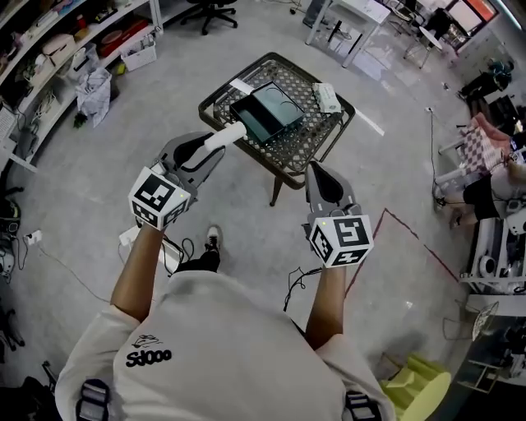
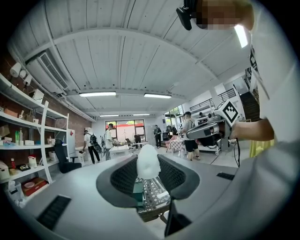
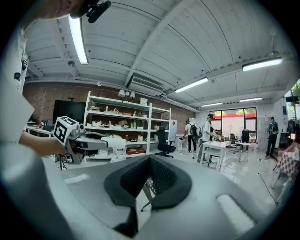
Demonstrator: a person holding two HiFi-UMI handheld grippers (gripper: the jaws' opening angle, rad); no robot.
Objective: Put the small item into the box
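In the head view my left gripper (image 1: pixel 217 141) is shut on the small item (image 1: pixel 231 134), a white stubby cylinder, at the near left edge of the mesh table (image 1: pixel 306 145). A dark green box (image 1: pixel 267 113) lies on the table, just beyond the item. The left gripper view shows the white item (image 2: pixel 148 161) pinched between the dark pads, with the table (image 2: pixel 157 197) below and ahead. My right gripper (image 1: pixel 316 170) is short of the table's near right edge. Its tips (image 3: pixel 149 159) meet, with nothing between them.
A white oblong object (image 1: pixel 326 97) lies at the table's far right corner. Shelving (image 1: pixel 74 37) and a white bag (image 1: pixel 94 86) stand at the left, white desks (image 1: pixel 353 16) at the back. Red tape (image 1: pixel 411 238) marks the floor at right. Several people stand far off.
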